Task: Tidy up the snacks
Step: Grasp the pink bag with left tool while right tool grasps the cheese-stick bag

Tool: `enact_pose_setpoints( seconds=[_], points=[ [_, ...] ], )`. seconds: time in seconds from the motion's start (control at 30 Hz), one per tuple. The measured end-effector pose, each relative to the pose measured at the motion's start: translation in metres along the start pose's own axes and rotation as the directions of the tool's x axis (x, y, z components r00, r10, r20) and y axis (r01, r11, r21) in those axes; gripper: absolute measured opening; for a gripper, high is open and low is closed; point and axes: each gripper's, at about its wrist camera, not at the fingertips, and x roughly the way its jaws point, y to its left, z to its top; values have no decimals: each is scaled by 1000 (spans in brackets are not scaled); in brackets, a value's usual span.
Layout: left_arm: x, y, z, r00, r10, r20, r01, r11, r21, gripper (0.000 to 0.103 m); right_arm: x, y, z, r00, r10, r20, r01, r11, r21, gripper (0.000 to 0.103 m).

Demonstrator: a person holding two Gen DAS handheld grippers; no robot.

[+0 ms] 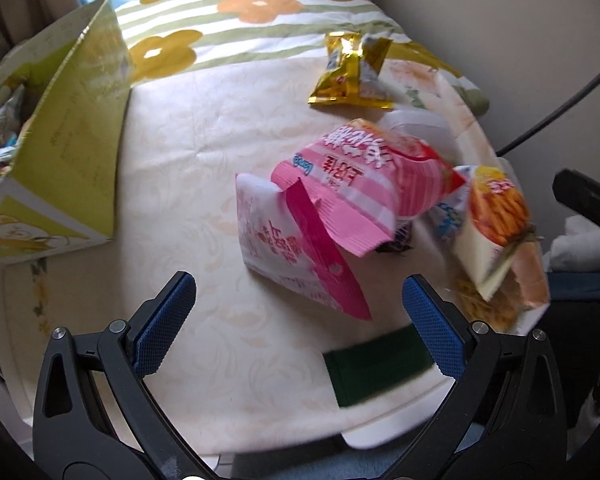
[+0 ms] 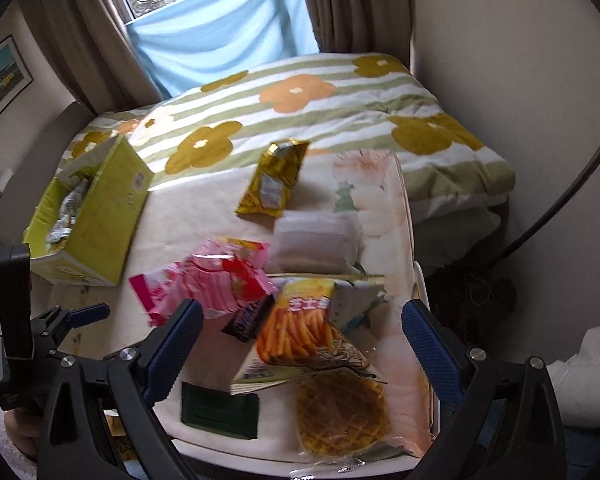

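Note:
A heap of snacks lies on the small table (image 1: 172,184). In the left wrist view I see a pink bag (image 1: 352,184) on a white-and-pink bag (image 1: 276,240), an orange fries pack (image 1: 496,220) and a gold packet (image 1: 348,72). My left gripper (image 1: 298,320) hangs open just short of the pink bags, holding nothing. In the right wrist view my right gripper (image 2: 302,344) is open over the fries pack (image 2: 300,332), with a waffle pack (image 2: 342,416), dark bar (image 2: 248,320), pink bags (image 2: 208,284) and gold packet (image 2: 272,180) around. A yellow-green box (image 2: 100,216) holds some wrapped snacks.
A dark green flat packet (image 2: 220,410) lies at the table's near edge, also seen as the green packet (image 1: 376,364). A white pack (image 2: 316,240) sits mid-table. The floral blanket (image 2: 300,112) covers a bed behind. The box (image 1: 60,152) stands at the left. A wall is on the right.

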Motion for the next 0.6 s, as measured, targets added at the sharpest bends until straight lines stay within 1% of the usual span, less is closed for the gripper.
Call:
enact_pose_setpoints(
  seconds=[0.13,0.2,0.23,0.27,0.33,0.43,0.5,0.53,0.6],
  points=[
    [15,3,5,1000,8,20,-7,1000,-8,96,19,-4,-5,999,-7,-40,8,1000,28,99],
    [22,7,7,1000,1,21,-1,1000,-18,87,30,-3,-10,998,-24,-62,25,999,26,99],
    [25,8,8,1000,-2,19,3,1000,-21,85,35,-2,-12,997,-30,-74,31,999,23,99],
    [28,8,8,1000,-5,16,5,1000,-22,79,40,-1,-14,996,-39,-86,41,999,19,99],
    [35,10,10,1000,-12,5,12,1000,-24,77,49,-1,-17,993,-54,-107,56,998,15,99],
    [38,12,11,1000,-24,13,25,999,-22,74,55,0,-19,991,-63,-119,65,998,12,99],
    [42,13,12,1000,-31,-2,31,999,-18,55,58,2,-19,989,-77,-124,77,997,-2,99],
    [45,13,13,999,-30,-15,30,999,-19,51,60,3,-19,988,-84,-126,83,996,-9,99],
    [49,16,14,999,-30,-31,29,999,-22,48,63,5,-19,988,-89,-130,88,996,-16,99]
  ],
)
